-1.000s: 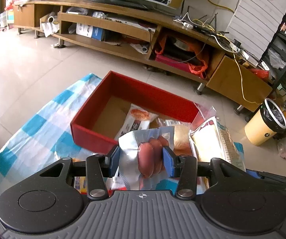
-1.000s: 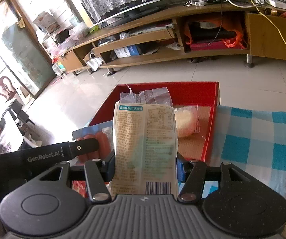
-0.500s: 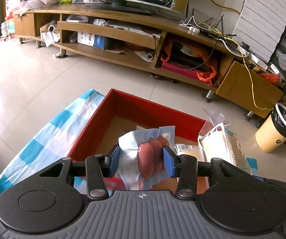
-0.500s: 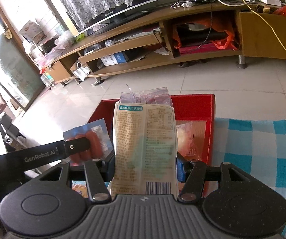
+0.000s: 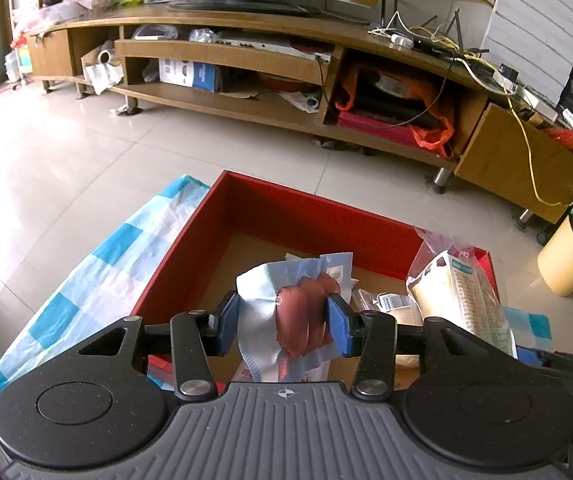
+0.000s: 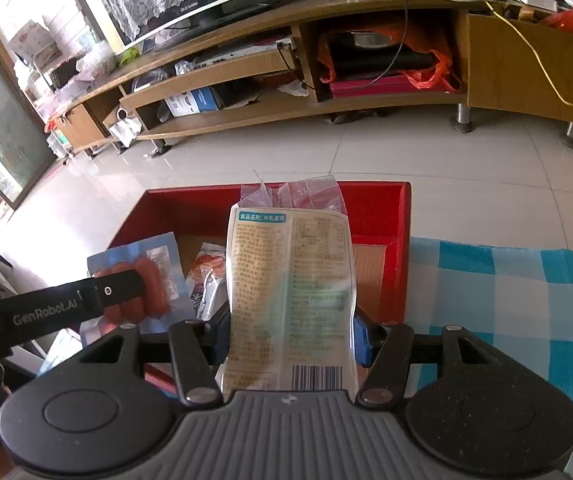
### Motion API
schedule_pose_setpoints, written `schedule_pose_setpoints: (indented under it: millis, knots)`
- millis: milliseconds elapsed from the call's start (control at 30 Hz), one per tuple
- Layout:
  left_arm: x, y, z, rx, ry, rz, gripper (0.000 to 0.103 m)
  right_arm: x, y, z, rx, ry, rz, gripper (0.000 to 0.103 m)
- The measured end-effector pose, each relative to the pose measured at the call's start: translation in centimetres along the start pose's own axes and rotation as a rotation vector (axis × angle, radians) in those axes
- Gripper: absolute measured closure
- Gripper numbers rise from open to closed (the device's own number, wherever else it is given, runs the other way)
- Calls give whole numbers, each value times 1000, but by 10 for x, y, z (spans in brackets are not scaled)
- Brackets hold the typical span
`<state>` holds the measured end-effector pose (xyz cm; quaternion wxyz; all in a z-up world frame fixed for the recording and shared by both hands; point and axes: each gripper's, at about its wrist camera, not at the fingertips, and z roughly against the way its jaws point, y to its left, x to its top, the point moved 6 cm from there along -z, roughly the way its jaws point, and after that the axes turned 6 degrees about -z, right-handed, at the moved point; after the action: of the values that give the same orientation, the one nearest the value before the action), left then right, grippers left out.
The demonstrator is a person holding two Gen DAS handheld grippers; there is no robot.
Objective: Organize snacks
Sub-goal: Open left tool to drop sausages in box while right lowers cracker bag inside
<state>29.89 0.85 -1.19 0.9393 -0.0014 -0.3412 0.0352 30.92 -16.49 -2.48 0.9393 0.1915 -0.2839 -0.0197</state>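
**Both tools loaded above the red box**

The left tool (image 5: pixel 284 326) clamps a sausage pack (image 5: pixel 306 316) between its blue pads; the right tool (image 6: pixel 290 334) grips a printed snack bag (image 6: pixel 290 292) upright. Both packs hang over the red box (image 5: pixel 306 210), which holds other snack packets (image 6: pixel 206 276) and sits on a blue-checked cloth (image 6: pixel 498 276).

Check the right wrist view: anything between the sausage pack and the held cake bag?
Yes: a small snack packet lying in the red box, between the sausage pack and cake bag.
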Motion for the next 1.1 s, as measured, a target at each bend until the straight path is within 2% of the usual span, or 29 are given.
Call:
schedule_pose_setpoints:
  millis: [133,200,233,267,333,533,733,967,1100]
  knots:
    - [-2,1,-8,18,13,-13,45,-1,2,-7,-22,1,28,47]
    - [-2,2,-9,25,12,-19,47,-1,3,-9,-37,-2,47,47]
    - [-1,2,-9,26,9,-22,44,-1,3,-10,-42,-3,51,47]
    - [-1,2,-8,28,7,-22,37,-2,3,-11,-45,0,57,47]
    - [0,3,-7,36,-2,-20,31,-2,2,-13,-50,5,54,46]
    - [0,5,-7,35,3,-11,30,-1,-1,-12,-63,-1,55,45]
    - [2,8,-2,29,-8,0,24,-2,2,-8,-76,1,83,43]
    - [3,13,4,23,-15,19,21,-1,6,-2,-54,-22,90,38]
    - [2,16,5,22,-13,23,21,5,10,8,7,-58,62,38]
